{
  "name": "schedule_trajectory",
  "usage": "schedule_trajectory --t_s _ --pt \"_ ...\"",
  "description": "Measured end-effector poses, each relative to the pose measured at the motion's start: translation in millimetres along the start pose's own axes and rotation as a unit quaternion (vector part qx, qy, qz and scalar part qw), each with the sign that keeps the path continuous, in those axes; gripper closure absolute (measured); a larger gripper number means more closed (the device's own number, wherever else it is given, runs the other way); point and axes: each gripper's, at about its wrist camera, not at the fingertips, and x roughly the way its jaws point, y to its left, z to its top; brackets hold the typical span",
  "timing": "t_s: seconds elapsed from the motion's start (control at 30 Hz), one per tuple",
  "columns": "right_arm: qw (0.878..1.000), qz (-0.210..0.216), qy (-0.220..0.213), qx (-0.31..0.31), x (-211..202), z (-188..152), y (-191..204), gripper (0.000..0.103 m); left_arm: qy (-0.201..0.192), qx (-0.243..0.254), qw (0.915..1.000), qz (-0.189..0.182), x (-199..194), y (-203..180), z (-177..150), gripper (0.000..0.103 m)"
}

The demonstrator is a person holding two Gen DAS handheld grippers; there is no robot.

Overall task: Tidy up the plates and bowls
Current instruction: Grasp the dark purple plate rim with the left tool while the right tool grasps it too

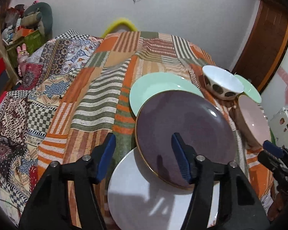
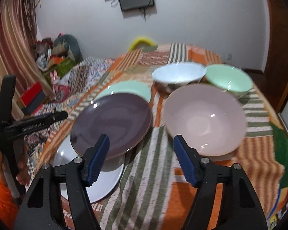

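Plates: purple plate (image 1: 184, 134) is lying tilted, overlapping the near edge of the mint plate (image 1: 155, 90) behind it and the far edge of the white plate (image 1: 144, 195) in front — a three-plate chain running toward the camera on the patchwork cloth (image 1: 98, 99).
Bowls: pink bowl (image 2: 205, 118) is sitting nearest, with the spotted bowl (image 2: 178, 74) and the mint bowl (image 2: 228, 78) just behind it, those two rims close together.
Left gripper (image 1: 142, 153): jaws are standing apart, gripping nothing; one blue pad is showing in front of the purple plate, the other over bare cloth — contact cannot be told.
Right gripper (image 2: 140, 159): jaws are standing apart and empty, hovering over the striped strip of cloth between purple plate and pink bowl.
Open room: wide bare cloth is lying left of the plates; the bowls are crowding the right edge of the surface.
Left view only: dots on the spotted bowl's outer wall, and the right gripper's tip beside the pink bowl.
Right view only: the full bowl interiors, and a hand (image 2: 19, 164) holding the left gripper's handle.
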Motion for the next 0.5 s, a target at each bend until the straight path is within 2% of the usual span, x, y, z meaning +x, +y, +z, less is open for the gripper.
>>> schedule_trajectory --t_s 0.07,0.23,0.3,0.5 --pt "1.0 0.004 0.017 0.0 11.6 0.3 1.7 0.055 0.001 0.006 1.0 0.004 8.4 1.7 1.1 0.049" --pt "0.999 0.005 0.043 0.021 35.2 2.6 -1.7 0.063 0.011 0.009 0.9999 -0.006 28.1 10.1 4.4 0.056" --pt "0.998 0.001 0.049 0.025 42.1 2.7 -3.1 0.065 0.018 0.007 0.9997 -0.014 36.0 12.3 6.2 0.065" --pt "0.998 -0.006 0.062 0.031 52.4 2.8 -6.3 0.073 0.032 0.008 0.999 -0.031 53.9 14.8 10.9 0.079"
